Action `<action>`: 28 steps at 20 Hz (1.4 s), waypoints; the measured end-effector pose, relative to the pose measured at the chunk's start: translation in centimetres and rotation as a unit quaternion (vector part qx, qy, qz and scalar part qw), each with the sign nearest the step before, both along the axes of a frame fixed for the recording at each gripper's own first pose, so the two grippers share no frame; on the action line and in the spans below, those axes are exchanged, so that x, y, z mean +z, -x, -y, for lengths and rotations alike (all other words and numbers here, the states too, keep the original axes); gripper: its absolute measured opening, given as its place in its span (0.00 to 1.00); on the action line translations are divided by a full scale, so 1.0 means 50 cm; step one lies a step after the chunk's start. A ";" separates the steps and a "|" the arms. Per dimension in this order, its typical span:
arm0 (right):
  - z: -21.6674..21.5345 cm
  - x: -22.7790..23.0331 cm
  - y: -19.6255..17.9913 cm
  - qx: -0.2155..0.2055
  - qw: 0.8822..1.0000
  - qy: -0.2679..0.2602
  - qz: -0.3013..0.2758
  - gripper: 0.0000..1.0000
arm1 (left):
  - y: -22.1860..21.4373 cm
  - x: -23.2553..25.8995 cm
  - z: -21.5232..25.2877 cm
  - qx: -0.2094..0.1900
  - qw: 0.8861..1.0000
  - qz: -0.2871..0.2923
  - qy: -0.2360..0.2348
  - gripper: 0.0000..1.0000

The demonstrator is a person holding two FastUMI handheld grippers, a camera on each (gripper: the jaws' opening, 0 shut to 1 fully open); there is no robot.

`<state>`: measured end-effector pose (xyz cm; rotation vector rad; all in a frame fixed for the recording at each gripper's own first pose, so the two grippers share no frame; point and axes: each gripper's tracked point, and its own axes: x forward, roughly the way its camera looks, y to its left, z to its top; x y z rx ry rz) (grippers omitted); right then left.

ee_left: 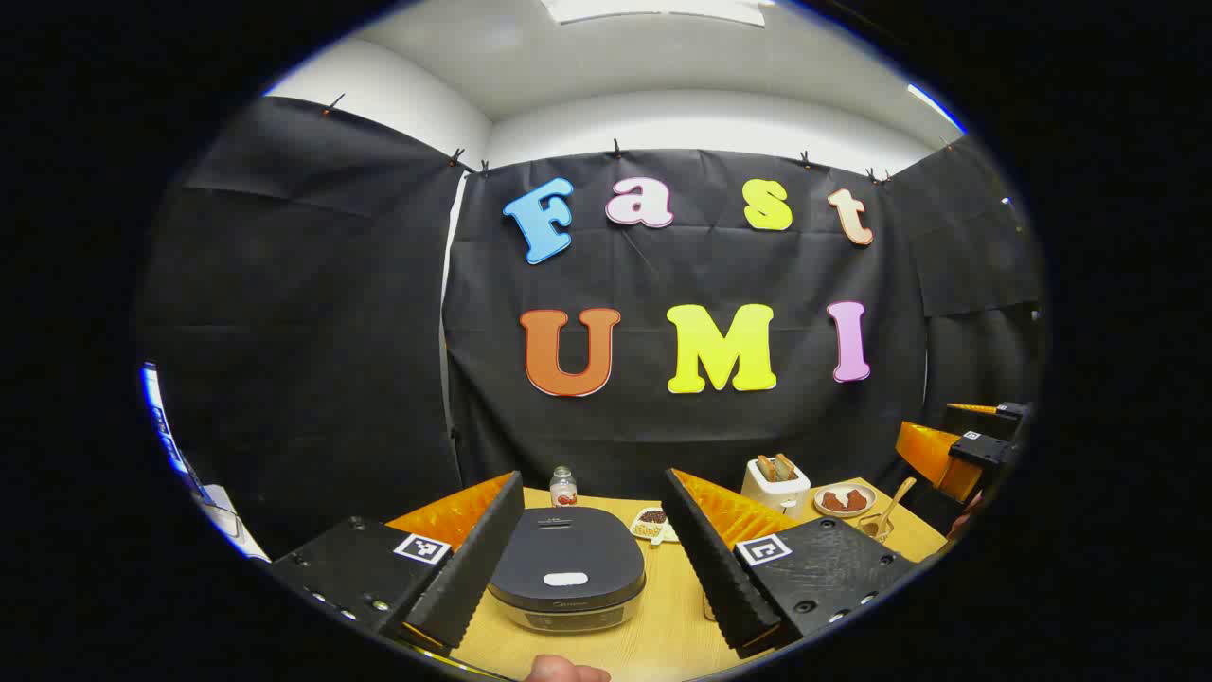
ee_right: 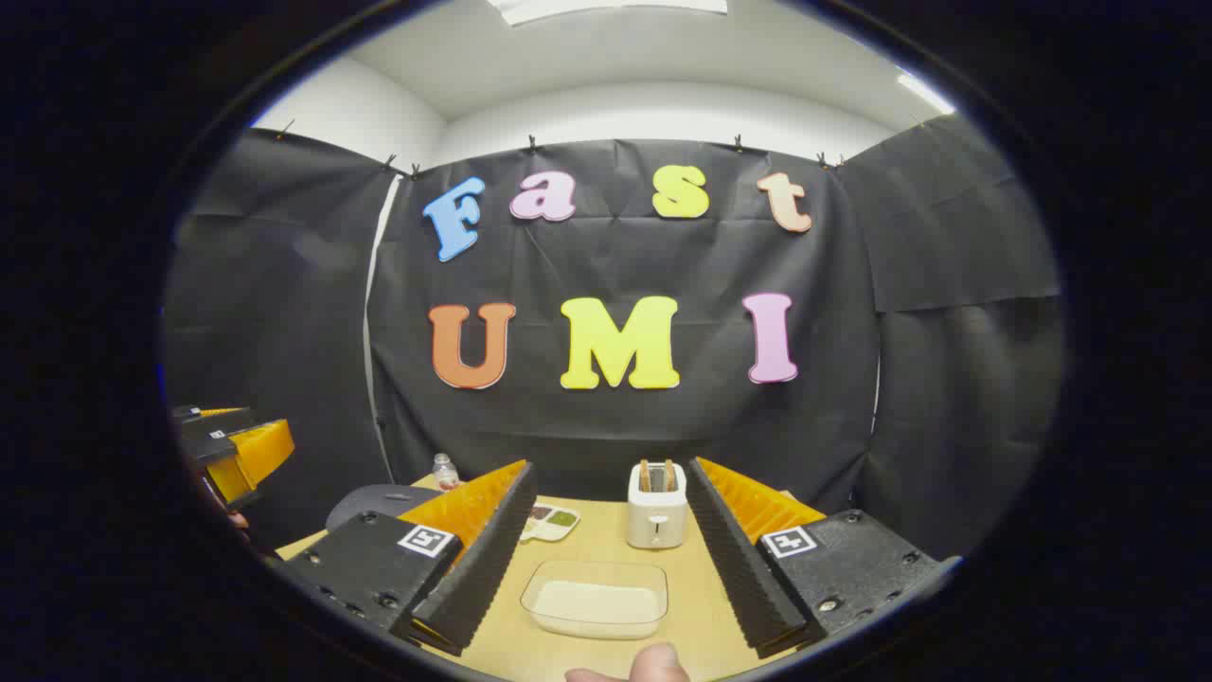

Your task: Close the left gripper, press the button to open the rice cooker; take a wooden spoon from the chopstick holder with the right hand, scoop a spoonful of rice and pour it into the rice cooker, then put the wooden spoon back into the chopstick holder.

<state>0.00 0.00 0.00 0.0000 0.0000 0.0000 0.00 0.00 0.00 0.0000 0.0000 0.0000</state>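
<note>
The rice cooker (ee_left: 566, 568) sits on the wooden table with its dark lid down; a white button (ee_left: 565, 579) shows on the lid's front. My left gripper (ee_left: 592, 488) hangs open above and around it, one finger on each side, touching nothing. A wooden spoon (ee_left: 895, 507) stands in a small holder (ee_left: 871, 528) at the far right. My right gripper (ee_right: 611, 471) is open over a clear container of rice (ee_right: 597, 599), holding nothing. The rice cooker (ee_right: 379, 497) also lies to its left. Each gripper appears at the edge of the other's view: right gripper (ee_left: 952, 434), left gripper (ee_right: 232, 436).
A white toaster (ee_left: 776, 483) (ee_right: 656, 507) with bread stands at the back. A plate of brown food (ee_left: 843, 500), a small jar (ee_left: 563, 486) (ee_right: 443, 471) and a small dish (ee_left: 651, 521) (ee_right: 549, 521) sit near it. A thumb (ee_right: 653, 663) shows at the bottom.
</note>
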 end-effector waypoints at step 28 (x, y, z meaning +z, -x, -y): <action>0.064 -0.013 -0.014 -0.005 1.000 0.005 -0.017 1.00 | -0.001 -0.078 -0.056 0.041 0.996 -0.079 0.010 0.94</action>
